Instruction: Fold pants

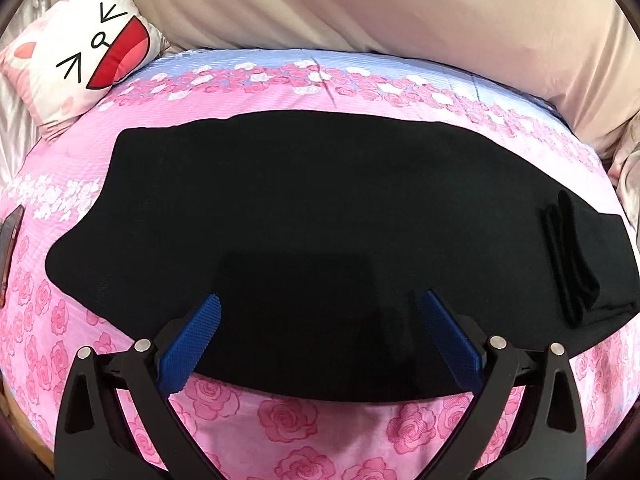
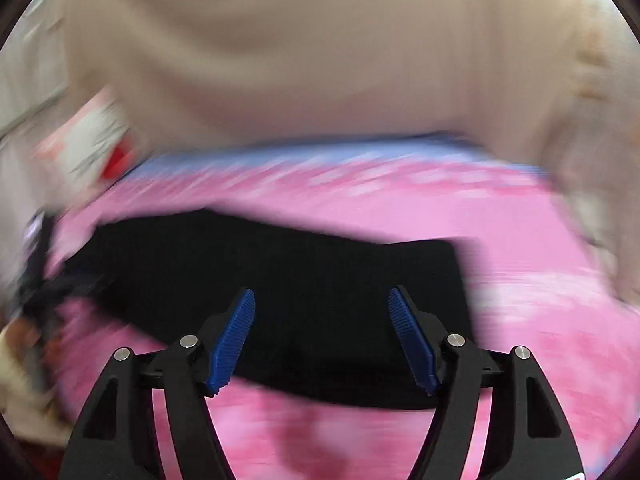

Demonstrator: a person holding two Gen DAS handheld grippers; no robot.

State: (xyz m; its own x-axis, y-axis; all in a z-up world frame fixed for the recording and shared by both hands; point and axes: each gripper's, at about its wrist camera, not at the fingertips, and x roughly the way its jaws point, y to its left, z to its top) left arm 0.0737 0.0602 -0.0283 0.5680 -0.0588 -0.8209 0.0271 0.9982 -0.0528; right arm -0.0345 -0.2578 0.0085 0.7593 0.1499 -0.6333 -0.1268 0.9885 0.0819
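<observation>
This is a bedroom in a home. A bed fills the left wrist view, spread with a pink bedsheet printed with roses, turning pale blue toward 12 o'clock. At 10 o'clock a cartoon cat-face pillow rests on it, and a beige duvet is heaped from 12 to 2 o'clock. The right wrist view (badly motion-blurred) shows the same pink bedding and beige bulk.
</observation>
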